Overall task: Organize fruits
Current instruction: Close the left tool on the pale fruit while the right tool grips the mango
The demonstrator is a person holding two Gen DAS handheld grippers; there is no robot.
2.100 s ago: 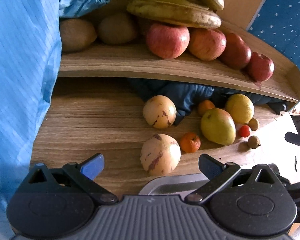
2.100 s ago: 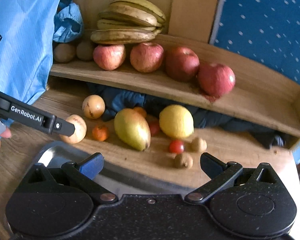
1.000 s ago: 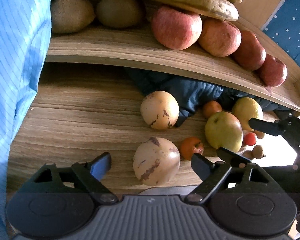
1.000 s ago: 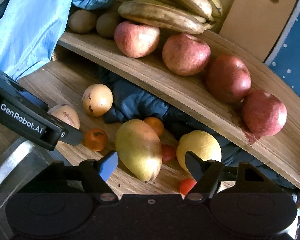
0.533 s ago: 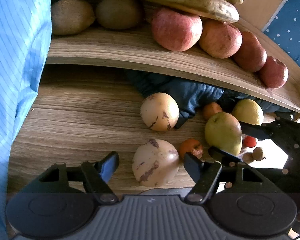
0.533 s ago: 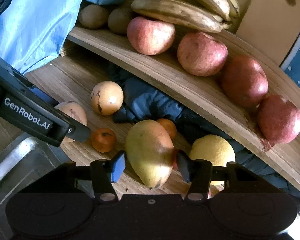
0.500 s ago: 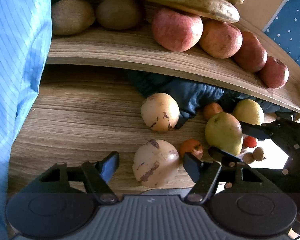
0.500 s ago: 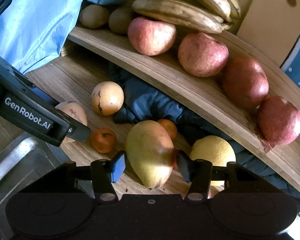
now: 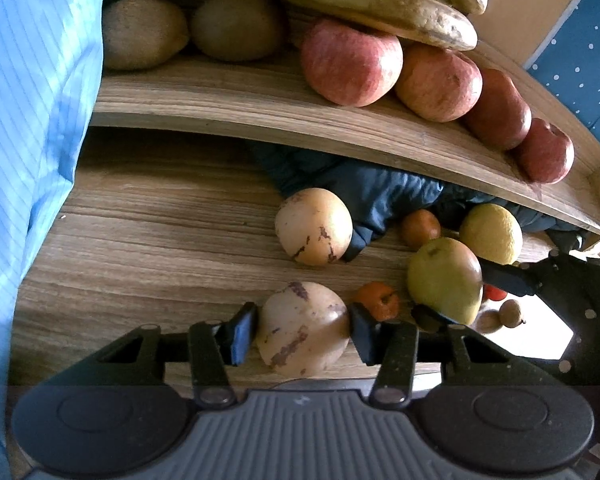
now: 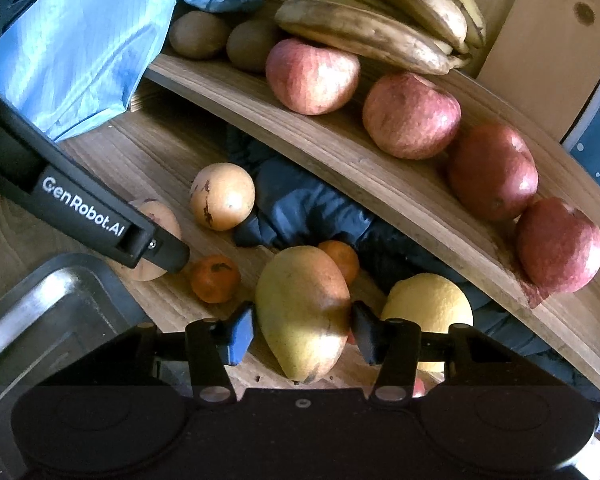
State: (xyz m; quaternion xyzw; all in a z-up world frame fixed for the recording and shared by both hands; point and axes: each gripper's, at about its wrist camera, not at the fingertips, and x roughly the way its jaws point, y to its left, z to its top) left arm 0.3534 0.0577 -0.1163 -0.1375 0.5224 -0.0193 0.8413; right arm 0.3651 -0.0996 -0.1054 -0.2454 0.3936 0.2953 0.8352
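Observation:
A pale round fruit with brown blotches point(image 9: 302, 320) lies on the wooden tabletop point(image 9: 160, 248). My left gripper point(image 9: 300, 334) has its jaws closing, and both pads press on the fruit's sides. In the right wrist view a yellow-green mango point(image 10: 300, 304) sits between the closing jaws of my right gripper point(image 10: 300, 332), with both pads against it. The mango point(image 9: 444, 276) also shows in the left wrist view, with black fingers point(image 9: 504, 280) on either side. A finger of the left gripper point(image 10: 100, 224) crosses the right wrist view and hides part of the pale fruit.
A second pale fruit point(image 9: 314, 226), tangerines point(image 9: 378, 300), a lemon point(image 9: 492, 232) and small fruits lie nearby by a dark cloth point(image 9: 380, 196). The raised wooden shelf point(image 9: 260, 108) holds apples, bananas and kiwis. A metal tray point(image 10: 40, 312) is near left; blue fabric point(image 9: 28, 120) hangs left.
Both grippers came closer to the fruits and then stayed put. The left jaws narrowed onto the blotched pale fruit. The right jaws narrowed onto the mango.

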